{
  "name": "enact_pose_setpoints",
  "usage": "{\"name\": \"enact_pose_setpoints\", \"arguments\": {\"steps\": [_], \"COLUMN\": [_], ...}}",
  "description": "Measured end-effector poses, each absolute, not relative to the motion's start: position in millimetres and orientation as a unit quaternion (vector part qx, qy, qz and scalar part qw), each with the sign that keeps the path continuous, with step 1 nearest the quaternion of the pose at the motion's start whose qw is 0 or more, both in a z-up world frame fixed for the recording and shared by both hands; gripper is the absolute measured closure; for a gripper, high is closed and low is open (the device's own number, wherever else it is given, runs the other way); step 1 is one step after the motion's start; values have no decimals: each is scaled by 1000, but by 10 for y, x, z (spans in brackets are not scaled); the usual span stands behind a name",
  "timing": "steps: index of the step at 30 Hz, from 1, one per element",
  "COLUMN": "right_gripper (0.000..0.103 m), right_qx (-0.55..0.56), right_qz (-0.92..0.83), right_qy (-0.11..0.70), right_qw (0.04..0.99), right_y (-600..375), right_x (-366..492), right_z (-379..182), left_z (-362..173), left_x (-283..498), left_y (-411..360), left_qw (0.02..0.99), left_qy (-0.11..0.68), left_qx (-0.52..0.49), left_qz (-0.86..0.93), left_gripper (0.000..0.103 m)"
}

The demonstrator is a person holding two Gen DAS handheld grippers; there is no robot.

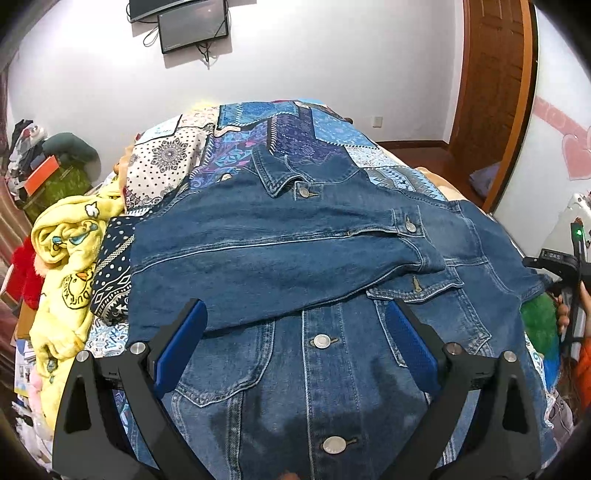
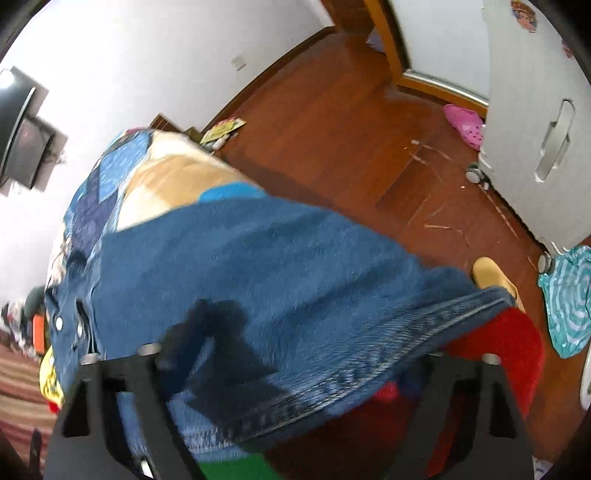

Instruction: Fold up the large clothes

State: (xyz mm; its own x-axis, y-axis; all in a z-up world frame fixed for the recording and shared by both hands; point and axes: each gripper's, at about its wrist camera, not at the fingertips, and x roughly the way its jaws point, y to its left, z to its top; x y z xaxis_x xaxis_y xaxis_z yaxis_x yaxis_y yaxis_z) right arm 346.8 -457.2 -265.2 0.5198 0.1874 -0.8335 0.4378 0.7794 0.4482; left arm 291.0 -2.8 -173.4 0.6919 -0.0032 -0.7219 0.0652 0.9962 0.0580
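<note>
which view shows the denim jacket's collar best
The left wrist view: the blue denim jacket lies sharp on the bed, its collar buttoned. The right wrist view shows only blurred denim and a hem; no collar.

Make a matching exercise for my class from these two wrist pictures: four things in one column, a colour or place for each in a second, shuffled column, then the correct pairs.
Column 1
1. denim jacket
2. duck-print blanket
3. wall screen
4. clog

Column 2
A. pink, lying on the wooden floor
B. yellow, bunched at the bed's left edge
C. blue, spread on the bed with one sleeve folded across its front
D. dark, mounted high on the white wall

Pairs: 1-C, 2-B, 3-D, 4-A
</note>
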Motion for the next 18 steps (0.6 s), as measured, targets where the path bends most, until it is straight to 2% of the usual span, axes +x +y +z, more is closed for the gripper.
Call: {"name": "enact_pose_setpoints", "arguments": {"steps": [1, 2, 3, 5, 8, 15, 18], "right_gripper": [62, 73, 80, 86, 91, 93, 93], "right_qx": [325, 328, 334, 328, 292, 224, 189], "right_qz": [-83, -85, -84, -78, -50, 46, 89], "right_qy": [484, 483, 476, 459, 420, 330, 309], "right_qw": [809, 807, 809, 822, 858, 916, 928], "right_y": [-4591, -4614, -4627, -4586, -4406, -3602, -3121], "right_x": [3480, 3494, 3485, 3474, 3466, 3598, 3630], "right_z": [-2653, -2635, -2589, -2457, -2070, -962, -715], "left_z": [-1730, -1723, -1717, -1694, -1649, -1518, -1471], "left_x": [2909, 2909, 2906, 2884, 2834, 2712, 2659], "left_y": [-19, -7, 1, 25, 50, 242, 360], "left_qw": [919, 919, 919, 920, 924, 934, 936], "left_qy": [392, 393, 392, 389, 379, 355, 351], "left_qx": [38, 37, 36, 33, 36, 12, -5], "left_qz": [-21, -23, -25, -33, -32, -27, -28], "left_gripper": [5, 5, 5, 5, 5, 5, 5]}}
